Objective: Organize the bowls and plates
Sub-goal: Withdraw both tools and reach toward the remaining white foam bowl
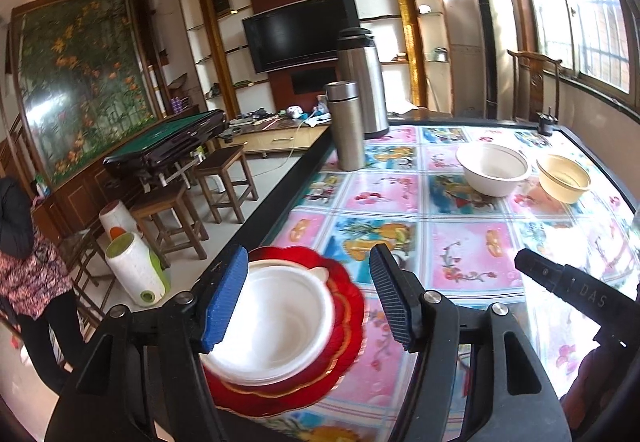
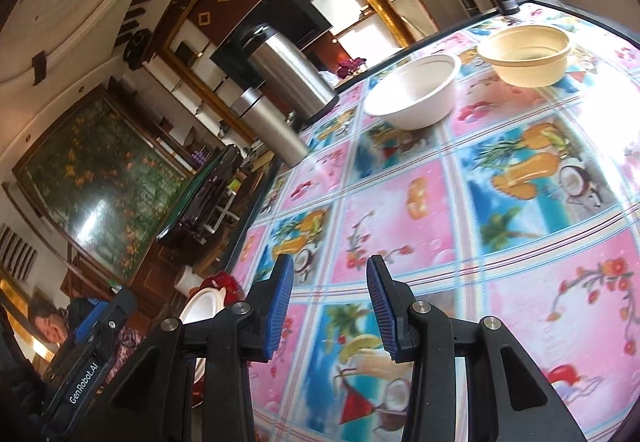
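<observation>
On the glossy table (image 1: 472, 266) with its pink-and-blue fruit-print cloth, 2 grippers are hovering open over scattered dishes.

At the near left edge, a scalloped red plastic plate (image 1: 344, 326) is lying with a round white plate (image 1: 280, 322) stacked on it; the left gripper (image 1: 308, 302) is spreading its blue-padded jaws wide above them, holding nothing. Toward the far side, a white paper bowl (image 2: 412, 93) and a cream plastic bowl (image 2: 524, 55) are sitting just beside each other, upright. The right gripper (image 2: 330, 308) is hanging empty over bare cloth, jaws apart.
</observation>
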A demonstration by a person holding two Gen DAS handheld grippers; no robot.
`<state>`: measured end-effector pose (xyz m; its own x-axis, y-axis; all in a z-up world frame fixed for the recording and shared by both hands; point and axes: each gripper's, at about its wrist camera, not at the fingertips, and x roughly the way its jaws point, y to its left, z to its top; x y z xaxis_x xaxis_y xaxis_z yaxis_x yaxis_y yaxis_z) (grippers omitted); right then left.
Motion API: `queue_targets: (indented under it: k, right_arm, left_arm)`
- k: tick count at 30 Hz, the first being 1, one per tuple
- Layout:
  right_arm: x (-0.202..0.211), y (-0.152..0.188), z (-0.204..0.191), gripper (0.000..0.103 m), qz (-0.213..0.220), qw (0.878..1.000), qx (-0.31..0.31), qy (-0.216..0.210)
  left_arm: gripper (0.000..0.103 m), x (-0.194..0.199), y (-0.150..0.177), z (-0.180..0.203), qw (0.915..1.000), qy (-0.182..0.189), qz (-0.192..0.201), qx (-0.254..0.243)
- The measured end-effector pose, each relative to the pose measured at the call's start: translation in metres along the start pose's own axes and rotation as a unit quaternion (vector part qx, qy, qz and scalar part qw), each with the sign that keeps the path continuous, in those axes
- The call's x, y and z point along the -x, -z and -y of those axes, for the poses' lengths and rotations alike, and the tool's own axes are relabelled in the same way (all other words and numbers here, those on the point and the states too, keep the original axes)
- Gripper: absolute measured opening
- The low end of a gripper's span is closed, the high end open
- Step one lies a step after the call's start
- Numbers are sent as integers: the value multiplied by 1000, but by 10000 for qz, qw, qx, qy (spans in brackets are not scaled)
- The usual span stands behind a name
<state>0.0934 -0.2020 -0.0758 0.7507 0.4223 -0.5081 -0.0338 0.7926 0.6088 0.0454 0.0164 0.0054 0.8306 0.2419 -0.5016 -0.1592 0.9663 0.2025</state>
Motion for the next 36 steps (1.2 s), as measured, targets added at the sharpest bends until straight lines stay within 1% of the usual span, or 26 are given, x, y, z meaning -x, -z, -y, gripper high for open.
queue_targets:
  k: [2,6,14,20,23,26,28,31,36]
  right_arm:
    - [2,-5,10,41,42,10000,-80,40]
    - [7,-18,30,41,114,9996,-232,140]
    - [11,-40,62,41,222,9984,-399,335]
    - [10,-55,78,41,245,9976,-467,438]
    - [6,-66,83,41,251,9974,-437,507]
    - [2,-79,87,41,276,9971,-451,553]
    - [-1,-89,88,41,313,9968,-473,560]
    - [-10,-106,86,42,368,9963,-465,626]
    - [-38,-134,83,43,381,9955,-600,629]
  left_arm:
    - [63,-2,-3,10,9999,47,2,-92]
    - [68,-6,-10,34,9995,184,-31,-273]
    - [68,-18,-20,78,9971,391,-89,-641]
    - [68,-29,-27,99,9956,525,-152,-762]
    - [68,-40,-31,107,9944,685,-306,-743]
    - [68,-58,-34,115,9917,911,-588,-690]
    - [68,-67,-36,119,9902,982,-722,-683]
    - [68,-81,-39,123,9896,973,-854,-632]
    - [68,-101,-39,129,9916,800,-845,-567]
